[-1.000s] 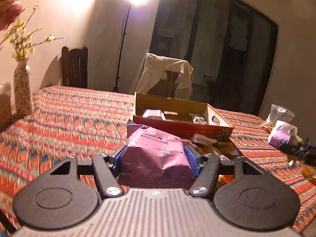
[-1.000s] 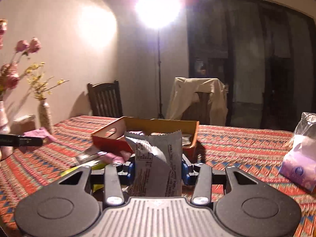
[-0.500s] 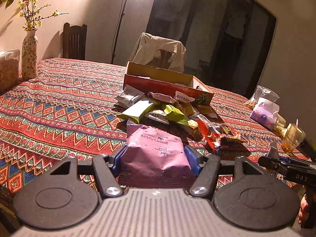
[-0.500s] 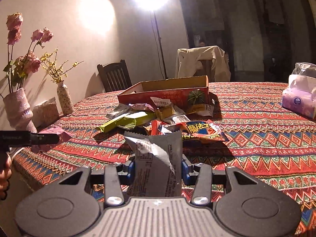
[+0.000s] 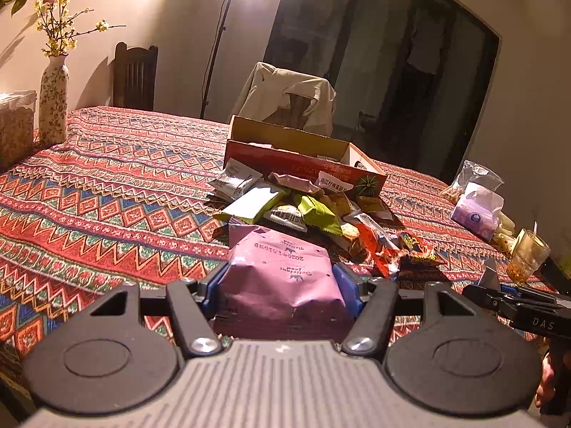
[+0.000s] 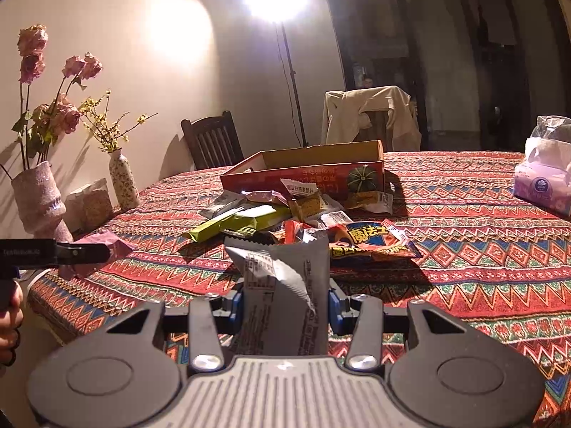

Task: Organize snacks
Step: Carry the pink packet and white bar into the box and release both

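Both grippers have pulled back from the open red cardboard box (image 5: 303, 164) toward the tabletop's near edge, left gripper (image 5: 282, 285) clamping a mauve foil packet (image 5: 282, 271), right gripper (image 6: 283, 301) clamping a grey foil sachet (image 6: 282, 285), seemingly mid-sort, needing placement next.

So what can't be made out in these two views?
- Cardboard box interior: both views, hidden by its front wall.
- Lower snacks in the pile: both views, covered by upper packets.
- Grey packet front: right wrist view, only its back shows.
- Pink bag print: left wrist view, too small.
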`<action>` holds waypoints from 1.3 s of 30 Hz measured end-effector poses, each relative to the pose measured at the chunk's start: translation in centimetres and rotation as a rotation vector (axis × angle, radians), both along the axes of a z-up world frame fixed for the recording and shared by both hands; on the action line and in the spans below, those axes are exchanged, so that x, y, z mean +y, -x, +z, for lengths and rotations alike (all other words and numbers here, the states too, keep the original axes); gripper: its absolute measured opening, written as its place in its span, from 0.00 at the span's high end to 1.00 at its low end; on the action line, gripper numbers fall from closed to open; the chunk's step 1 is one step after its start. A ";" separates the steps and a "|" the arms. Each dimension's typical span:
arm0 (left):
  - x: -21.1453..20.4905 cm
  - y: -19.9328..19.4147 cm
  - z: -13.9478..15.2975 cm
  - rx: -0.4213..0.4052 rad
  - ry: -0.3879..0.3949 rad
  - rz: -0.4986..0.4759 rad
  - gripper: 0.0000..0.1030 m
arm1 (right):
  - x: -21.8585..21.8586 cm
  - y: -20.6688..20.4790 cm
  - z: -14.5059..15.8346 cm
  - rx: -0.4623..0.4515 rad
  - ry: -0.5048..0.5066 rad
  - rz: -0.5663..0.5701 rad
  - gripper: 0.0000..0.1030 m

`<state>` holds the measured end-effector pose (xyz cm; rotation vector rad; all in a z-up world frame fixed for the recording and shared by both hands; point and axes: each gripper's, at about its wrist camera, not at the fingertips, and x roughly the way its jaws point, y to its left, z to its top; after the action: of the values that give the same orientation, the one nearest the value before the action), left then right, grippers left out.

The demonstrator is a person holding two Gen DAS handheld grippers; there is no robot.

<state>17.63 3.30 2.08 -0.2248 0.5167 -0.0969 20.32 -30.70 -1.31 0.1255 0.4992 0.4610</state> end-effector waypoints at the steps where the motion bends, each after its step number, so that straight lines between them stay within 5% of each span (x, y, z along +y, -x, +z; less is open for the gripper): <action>1: 0.1 -0.5 0.2 -0.002 0.001 -0.005 0.38 | 0.0 -0.4 0.2 -0.001 -0.003 0.008 0.58; 9: 1.4 -8.5 4.9 -0.092 0.016 -0.082 0.38 | 0.3 -6.9 4.2 -0.057 -0.006 0.073 0.58; 17: 0.8 -22.3 8.8 -0.114 -0.006 -0.115 0.38 | 2.3 -20.5 8.4 -0.050 -0.028 0.136 0.58; 24: 0.5 -36.1 6.8 0.025 -0.041 -0.061 0.38 | 4.6 -36.2 8.0 0.076 -0.055 0.123 0.57; 31: 0.3 -47.0 2.3 0.161 -0.150 -0.021 0.37 | 10.2 -49.3 3.5 0.201 0.209 0.060 0.56; 35: -0.1 -50.8 -0.4 0.197 -0.289 -0.010 0.37 | 12.2 -53.9 0.7 0.303 0.269 0.081 0.55; 37: 0.2 -52.0 -1.2 0.226 -0.290 -0.017 0.35 | 12.8 -55.3 -0.4 0.332 0.292 0.073 0.51; 39: 0.7 -52.4 -1.2 0.231 -0.268 -0.020 0.30 | 13.1 -56.0 -1.2 0.345 0.305 0.059 0.32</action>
<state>70.00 4.03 0.89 0.0324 0.7545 -0.0200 76.36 -17.65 -2.46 -0.1065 0.9078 0.4168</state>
